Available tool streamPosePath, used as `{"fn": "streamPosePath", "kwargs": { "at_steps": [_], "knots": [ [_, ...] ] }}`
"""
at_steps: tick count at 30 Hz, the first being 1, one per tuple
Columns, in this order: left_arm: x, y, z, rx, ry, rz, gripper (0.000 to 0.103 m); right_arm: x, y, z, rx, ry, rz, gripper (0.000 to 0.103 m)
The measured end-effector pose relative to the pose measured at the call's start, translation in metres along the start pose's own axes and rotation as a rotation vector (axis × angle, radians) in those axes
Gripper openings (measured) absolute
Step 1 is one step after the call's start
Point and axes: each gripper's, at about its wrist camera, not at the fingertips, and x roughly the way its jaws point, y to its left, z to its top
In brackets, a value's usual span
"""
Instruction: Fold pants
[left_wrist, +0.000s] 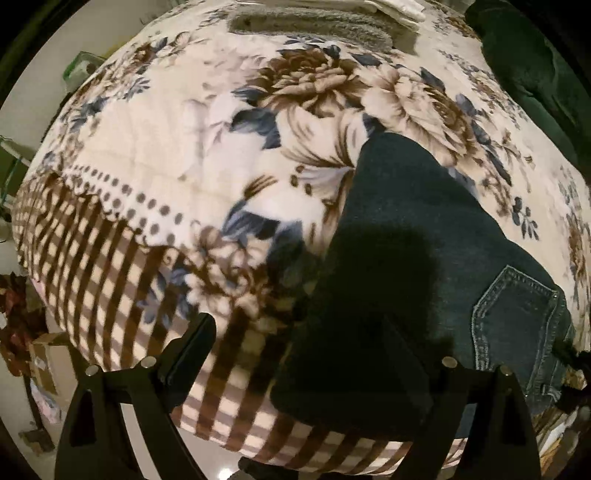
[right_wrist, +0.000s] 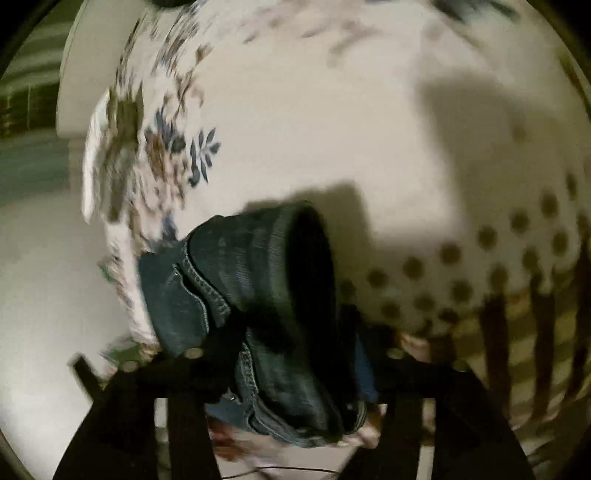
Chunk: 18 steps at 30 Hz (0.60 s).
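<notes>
Dark blue jeans lie folded on the flowered blanket, with a stitched back pocket facing up near the bed's front edge. My left gripper hangs open just above them, pointing steeply down. Its left finger is over the checked border and its right finger is over the denim. In the blurred right wrist view a thick bundle of the jeans fills the gap of my right gripper. Both of its fingers rest against the denim, and a seam and folded edge rise between them.
A folded grey towel and white cloths lie at the far end of the bed. A dark green item sits at the far right. Cardboard boxes stand on the floor to the left. The bed's edge runs just below both grippers.
</notes>
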Motion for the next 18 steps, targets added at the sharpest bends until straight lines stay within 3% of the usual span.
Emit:
{"fn": "streamPosePath", "kwargs": {
  "at_steps": [1, 5, 9, 12, 14, 15, 16, 18],
  "knots": [
    [0.001, 0.000, 0.001, 0.000, 0.006, -0.010, 0.092, -0.001, -0.005, -0.003, 0.021, 0.016, -0.004, 0.074],
    [0.008, 0.000, 0.003, -0.023, 0.031, -0.057, 0.092, 0.008, -0.030, -0.028, 0.119, 0.098, 0.019, 0.080],
    [0.014, 0.003, 0.002, -0.047, 0.049, -0.084, 0.092, 0.022, -0.048, -0.046, 0.248, 0.110, 0.151, 0.084],
    [0.013, 0.003, 0.001, -0.045, 0.048, -0.088, 0.092, 0.014, -0.045, -0.049, 0.254, 0.019, 0.055, 0.084],
    [0.011, 0.002, 0.001, -0.029, 0.040, -0.076, 0.092, -0.008, -0.020, -0.055, 0.131, -0.138, 0.036, 0.073],
    [0.010, 0.002, 0.000, -0.020, 0.036, -0.075, 0.092, -0.014, -0.007, -0.057, 0.062, -0.175, 0.052, 0.049],
    [0.010, 0.002, 0.000, -0.014, 0.035, -0.072, 0.092, -0.014, 0.000, -0.058, 0.035, -0.168, 0.047, 0.012],
    [0.010, 0.003, -0.001, -0.015, 0.038, -0.075, 0.092, -0.018, 0.014, -0.061, 0.007, -0.187, 0.033, 0.013]
  ]
}}
